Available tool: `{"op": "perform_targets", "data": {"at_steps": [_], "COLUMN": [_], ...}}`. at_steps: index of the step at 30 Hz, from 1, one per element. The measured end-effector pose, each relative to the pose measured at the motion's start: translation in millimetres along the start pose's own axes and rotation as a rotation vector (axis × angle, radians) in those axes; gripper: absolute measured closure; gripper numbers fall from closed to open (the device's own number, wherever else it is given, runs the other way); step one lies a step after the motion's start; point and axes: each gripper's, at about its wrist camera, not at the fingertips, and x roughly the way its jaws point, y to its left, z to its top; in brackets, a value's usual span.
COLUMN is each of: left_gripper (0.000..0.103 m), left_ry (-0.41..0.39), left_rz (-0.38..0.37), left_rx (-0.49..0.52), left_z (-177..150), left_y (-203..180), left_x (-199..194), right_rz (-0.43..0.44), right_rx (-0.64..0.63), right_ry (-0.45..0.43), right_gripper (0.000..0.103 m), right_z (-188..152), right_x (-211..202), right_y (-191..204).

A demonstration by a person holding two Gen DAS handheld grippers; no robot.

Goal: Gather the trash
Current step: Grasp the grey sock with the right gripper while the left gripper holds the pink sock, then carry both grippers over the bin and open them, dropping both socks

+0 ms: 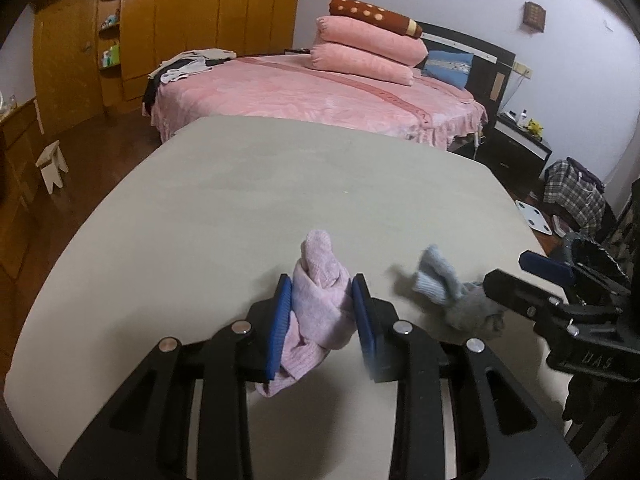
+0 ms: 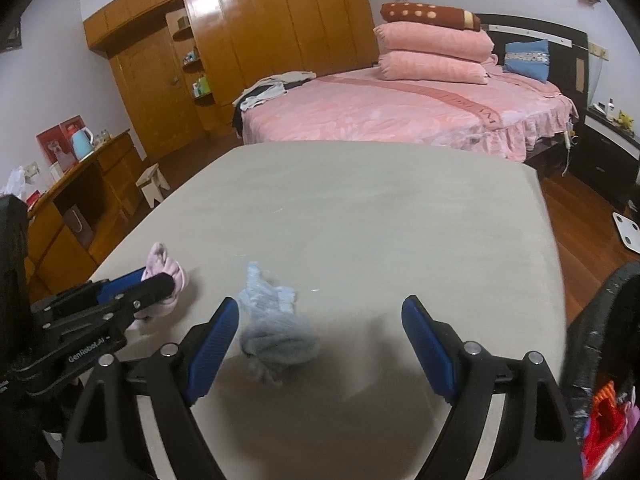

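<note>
One beige surface (image 2: 360, 208), with one pink bed (image 2: 400, 116) behind it. On the bed: two pink pillows (image 2: 434, 54) stacked, one brown dotted cushion (image 2: 430, 15) on top, one blue cushion (image 2: 526, 59) beside them.

Two sock bundles on the surface, near its front edge:
- one pink sock bundle (image 1: 320, 300), sitting between the left gripper (image 1: 320, 308) jaws. Both blue pads press on it, jaws narrowed to about a quarter of their travel. Grip is on. Bundle's lower end touches or hangs just above the surface; cannot tell which.
- one grey-blue sock bundle (image 2: 276, 328), lying loose on the surface, just right of the pink one.

Right gripper (image 2: 320, 332): jaws wide open, empty. Grey-blue bundle sits between them, nearer the left pad, not touching either.

One black bin (image 2: 612, 320) at the right edge, coloured items inside.
</note>
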Motion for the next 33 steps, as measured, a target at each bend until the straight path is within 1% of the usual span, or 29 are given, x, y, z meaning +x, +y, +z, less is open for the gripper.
{"op": "perform_targets", "data": {"at_steps": [6,9,11,13,14,15,17,23,27,33], "left_gripper": [0.073,0.073,0.073,0.073,0.073,0.073,0.073,0.073,0.073,0.073], "left_ry": [-0.003,-0.005,-0.007,-0.009,-0.01,-0.012,-0.017,-0.044,-0.075,-0.118], "left_rz": [0.027,0.036,0.041,0.045,0.047,0.047,0.047,0.035,0.018,-0.016], "left_rx": [-0.011,-0.019,-0.02,-0.019,-0.019,-0.018,-0.016,-0.002,0.019,0.047], "left_z": [1,2,2,3,2,2,2,4,12,24], "left_y": [14,20,22,23,22,22,20,12,-2,-28], "left_x": [-2,-3,-4,-6,-6,-8,-10,-21,-33,-50], "right_rz": [0.018,0.026,0.028,0.033,0.028,0.029,0.035,0.032,0.024,0.016], "right_rx": [-0.036,-0.032,-0.028,-0.016,-0.014,-0.016,-0.019,-0.007,0.002,0.039], "right_ry": [0.052,0.085,0.111,0.141,0.146,0.147,0.148,0.085,0.024,-0.054], "right_gripper": [0.022,0.03,0.033,0.048,0.051,0.058,0.059,0.06,0.06,0.06], "right_z": [-5,-6,-8,-9,-10,-9,-11,-7,4,22], "right_x": [18,27,32,36,36,35,31,3,-24,-65], "right_y": [19,22,21,19,18,18,17,15,12,-3]}}
